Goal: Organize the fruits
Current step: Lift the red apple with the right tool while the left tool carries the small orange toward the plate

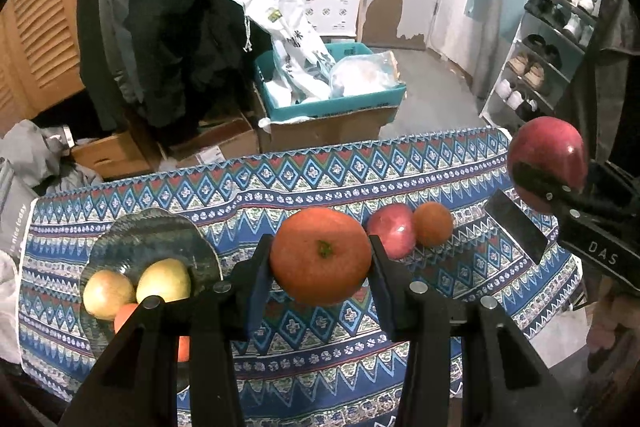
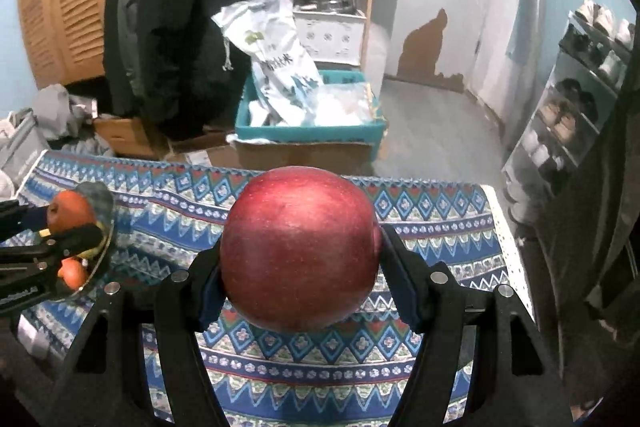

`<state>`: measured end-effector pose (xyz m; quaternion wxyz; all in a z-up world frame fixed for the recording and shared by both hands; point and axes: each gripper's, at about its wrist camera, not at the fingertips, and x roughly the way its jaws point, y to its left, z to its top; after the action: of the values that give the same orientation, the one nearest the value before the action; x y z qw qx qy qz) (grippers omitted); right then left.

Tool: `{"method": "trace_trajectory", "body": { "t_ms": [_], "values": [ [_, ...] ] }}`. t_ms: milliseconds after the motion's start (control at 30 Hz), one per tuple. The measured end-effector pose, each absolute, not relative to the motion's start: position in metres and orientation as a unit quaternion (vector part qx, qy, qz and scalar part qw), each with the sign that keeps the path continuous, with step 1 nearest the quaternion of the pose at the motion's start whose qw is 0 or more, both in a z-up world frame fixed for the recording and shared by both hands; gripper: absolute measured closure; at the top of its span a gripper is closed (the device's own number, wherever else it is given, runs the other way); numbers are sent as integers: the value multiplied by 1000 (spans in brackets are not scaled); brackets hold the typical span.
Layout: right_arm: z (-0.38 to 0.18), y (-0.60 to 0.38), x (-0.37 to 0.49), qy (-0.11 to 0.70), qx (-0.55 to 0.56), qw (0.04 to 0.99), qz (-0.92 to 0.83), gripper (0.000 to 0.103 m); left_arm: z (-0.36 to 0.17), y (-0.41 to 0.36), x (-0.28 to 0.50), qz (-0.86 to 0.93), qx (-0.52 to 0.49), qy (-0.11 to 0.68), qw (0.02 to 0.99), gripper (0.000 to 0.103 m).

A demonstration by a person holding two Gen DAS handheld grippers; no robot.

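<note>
Above the blue patterned tablecloth (image 1: 320,367), the left gripper (image 1: 320,259) clamps a round orange tangerine (image 1: 320,255) and the right gripper (image 2: 300,259) a large red apple (image 2: 300,247); both should lower gently onto the dark glass plate (image 1: 120,239), avoiding the fruit already resting there.

Tablecloth (image 1: 320,359): woven cloth, matt, printed. Red apple (image 2: 300,251): smooth, glossy skin. Orange (image 1: 320,255): matt rind. Plate (image 1: 160,235): glazed, shiny. Gripper arms: black matt plastic w/ metal pins.
</note>
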<state>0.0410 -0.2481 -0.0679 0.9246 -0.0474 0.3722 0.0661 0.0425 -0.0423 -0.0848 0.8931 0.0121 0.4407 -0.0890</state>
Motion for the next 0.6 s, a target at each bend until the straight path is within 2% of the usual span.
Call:
{"method": "trace_trajectory", "body": {
  "t_ms": [600],
  "values": [
    [-49, -207, 38, 353, -64, 928, 103, 35, -70, -18, 33, -74, 0, 424, 903, 57]
  ]
}}
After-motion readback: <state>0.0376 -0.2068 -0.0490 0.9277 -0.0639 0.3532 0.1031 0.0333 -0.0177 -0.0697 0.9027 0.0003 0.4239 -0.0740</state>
